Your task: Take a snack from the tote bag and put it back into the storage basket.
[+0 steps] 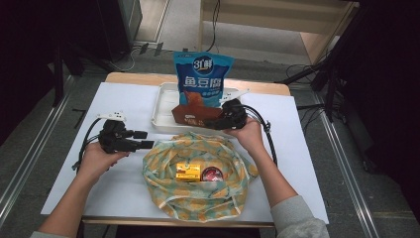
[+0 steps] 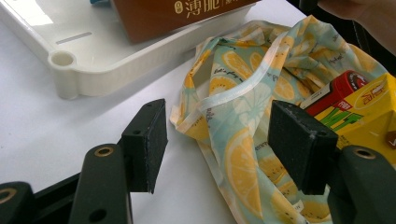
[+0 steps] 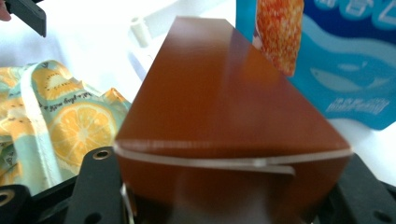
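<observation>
White sheeting covers the table (image 1: 129, 104), with grey floor and cables beyond its far edge. At the table's middle, toward twelve o'clock, a brown carton (image 1: 195, 115) printed with pale characters rests on the near rim of a white plastic tray (image 1: 161, 116), and the right gripper (image 1: 225, 119) clamps it by one end; the right gripper view shows the carton's end flap (image 3: 229, 158) wedged squarely between the two jaws, so the grip looks firm. Behind the carton, at about one o'clock from it, a blue fish-tofu snack pouch (image 1: 203, 79) stands upright in the tray, touching or nearly touching the carton. Directly at six o'clock from the carton lies the open lemon-print cloth bag (image 1: 198, 173), which already holds a yellow drink box (image 1: 188, 171) and a red-lidded can (image 1: 212, 174). The left gripper (image 1: 141, 139) waits at nine o'clock from the bag, jaws spread wide with nothing between them, aimed at the bag's white-edged rim (image 2: 243, 91). The step looks like moving the carton from tray to bag. To do it well, lift the carton clear of the tray rim first so the pouch is not toppled, have the left gripper pinch the rim to hold the mouth open, then lower the carton beside the drink box rather than on top of the can.
</observation>
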{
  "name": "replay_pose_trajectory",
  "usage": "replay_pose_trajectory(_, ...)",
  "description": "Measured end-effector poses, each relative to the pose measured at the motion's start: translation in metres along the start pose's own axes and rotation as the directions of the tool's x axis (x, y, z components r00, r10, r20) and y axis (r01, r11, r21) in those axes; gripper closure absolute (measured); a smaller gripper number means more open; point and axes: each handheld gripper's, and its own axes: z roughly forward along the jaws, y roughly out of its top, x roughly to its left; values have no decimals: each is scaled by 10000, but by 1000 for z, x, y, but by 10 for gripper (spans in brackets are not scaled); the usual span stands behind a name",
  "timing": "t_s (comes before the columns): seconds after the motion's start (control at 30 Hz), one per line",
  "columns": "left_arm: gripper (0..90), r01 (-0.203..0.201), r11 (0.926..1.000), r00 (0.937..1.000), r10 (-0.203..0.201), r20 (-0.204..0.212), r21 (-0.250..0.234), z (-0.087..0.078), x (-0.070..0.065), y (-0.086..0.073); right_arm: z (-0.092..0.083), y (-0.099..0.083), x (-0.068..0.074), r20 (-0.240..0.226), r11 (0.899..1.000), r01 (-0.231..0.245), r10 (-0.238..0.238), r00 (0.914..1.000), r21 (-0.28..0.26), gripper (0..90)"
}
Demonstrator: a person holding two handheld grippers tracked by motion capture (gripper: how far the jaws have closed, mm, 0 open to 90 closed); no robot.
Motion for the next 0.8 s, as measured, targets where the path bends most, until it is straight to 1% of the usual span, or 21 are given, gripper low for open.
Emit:
replay_pose_trajectory(0.07, 381, 9, 10000, 10000, -9, 10, 12, 0, 0, 0, 1, -1, -2, -48, 10000, -28, 28, 10000, -34, 432)
replay_pose_trajectory(0.2, 381, -25, 10000, 10000, 25, -26, 60, 1, 0, 0, 4, 0, -1, 66, 9999, 150, -150, 9999, -84, 431)
replay_pose_trajectory(0.3, 382, -151, 9999, 9999, 152, -62, 25, 0, -2, 0, 8, 0, -1, 88, 9997, 228, -227, 9997, -102, 429)
replay_pose_trajectory(0.4, 381, -167, 9999, 9999, 167, -6, -25, 0, -3, 0, 10, -1, -3, 39, 9998, 139, -139, 9999, -111, 427)
replay_pose_trajectory(0.53, 380, -146, 9999, 9999, 146, 6, 68, 2, -2, 0, 14, -1, -4, 22, 9997, 185, -185, 9998, -174, 427)
replay_pose_trajectory(0.6, 380, -149, 9999, 9999, 149, 15, 83, 2, -2, 0, 16, -1, -6, -8, 9997, 86, -86, 10000, -213, 425)
replay_pose_trajectory(0.73, 380, -151, 9998, 9999, 151, 15, 116, 2, -2, 0, 20, -3, -8, 14, 9997, 113, -113, 9999, -237, 422)
replay_pose_trajectory(0.8, 378, -145, 9998, 9999, 145, -14, 106, 2, -2, 0, 20, -4, -8, 48, 9995, 255, -254, 9997, -206, 420)
